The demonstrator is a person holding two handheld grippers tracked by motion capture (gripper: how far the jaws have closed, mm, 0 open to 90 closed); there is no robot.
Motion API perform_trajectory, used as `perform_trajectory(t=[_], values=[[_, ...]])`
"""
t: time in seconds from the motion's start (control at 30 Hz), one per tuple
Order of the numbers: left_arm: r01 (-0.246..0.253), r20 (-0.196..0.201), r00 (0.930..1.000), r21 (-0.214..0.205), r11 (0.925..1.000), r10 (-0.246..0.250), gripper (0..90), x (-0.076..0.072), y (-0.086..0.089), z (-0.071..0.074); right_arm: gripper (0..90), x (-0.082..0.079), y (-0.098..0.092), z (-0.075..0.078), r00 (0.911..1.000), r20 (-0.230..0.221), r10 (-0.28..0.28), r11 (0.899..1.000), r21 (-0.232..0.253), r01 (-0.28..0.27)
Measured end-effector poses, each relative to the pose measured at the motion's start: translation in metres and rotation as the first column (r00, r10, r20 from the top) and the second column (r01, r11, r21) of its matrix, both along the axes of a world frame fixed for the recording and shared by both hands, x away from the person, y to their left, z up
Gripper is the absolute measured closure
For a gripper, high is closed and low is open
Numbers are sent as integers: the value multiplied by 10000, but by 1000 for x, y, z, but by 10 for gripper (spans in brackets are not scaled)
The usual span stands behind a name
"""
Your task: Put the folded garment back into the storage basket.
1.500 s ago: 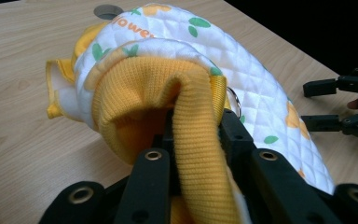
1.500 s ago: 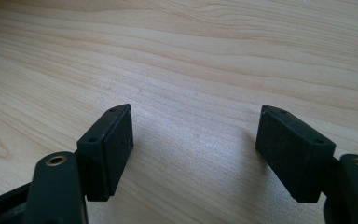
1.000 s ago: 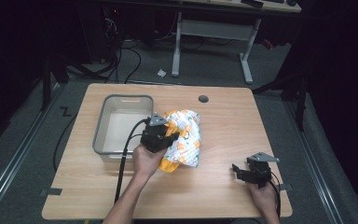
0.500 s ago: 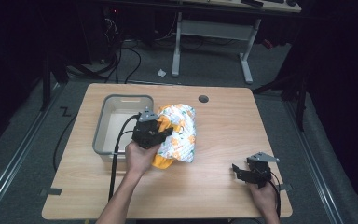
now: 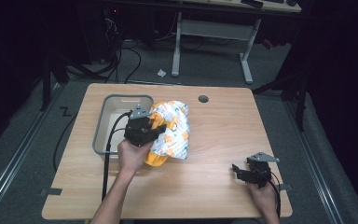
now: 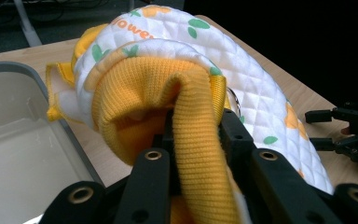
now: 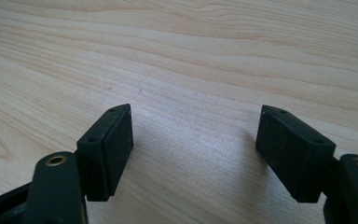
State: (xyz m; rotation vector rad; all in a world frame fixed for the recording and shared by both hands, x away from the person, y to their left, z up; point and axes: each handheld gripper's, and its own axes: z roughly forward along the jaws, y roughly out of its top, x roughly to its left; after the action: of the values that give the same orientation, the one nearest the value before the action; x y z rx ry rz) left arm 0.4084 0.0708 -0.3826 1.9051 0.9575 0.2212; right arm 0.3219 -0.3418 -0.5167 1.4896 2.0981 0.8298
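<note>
While pinched: ribbed knit cuff; quilted cloth

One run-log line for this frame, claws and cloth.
left claw: shut on orange knit edge of quilted garment | garment: beside grey bin, partly lifted | right claw: open, empty, low over table

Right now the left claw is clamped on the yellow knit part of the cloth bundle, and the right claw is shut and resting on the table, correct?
Not quite. The right claw is open, its jaws wide apart over bare table, as the right gripper view shows. The left claw is indeed clamped on the yellow knit part of the cloth bundle.
</note>
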Motion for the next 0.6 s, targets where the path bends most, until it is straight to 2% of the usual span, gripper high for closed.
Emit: perform_trajectory(t=[0.1,0.17,0.3,0.6], values=[[-9,162,9999,128,9999,7,757,0,2,5,278,0,0,0,10000,1,4,10000,0,-4],[-20,89,10000,-1,10000,20,757,2,5,5,277,0,0,0,10000,-1,6,10000,-3,-6],[-119,-3,9999,83,9999,119,757,5,10,4,277,0,0,0,10000,-1,4,10000,1,-4],[-386,80,9992,95,9992,385,757,9,23,9,277,0,0,0,10000,-1,2,10000,4,-2]])
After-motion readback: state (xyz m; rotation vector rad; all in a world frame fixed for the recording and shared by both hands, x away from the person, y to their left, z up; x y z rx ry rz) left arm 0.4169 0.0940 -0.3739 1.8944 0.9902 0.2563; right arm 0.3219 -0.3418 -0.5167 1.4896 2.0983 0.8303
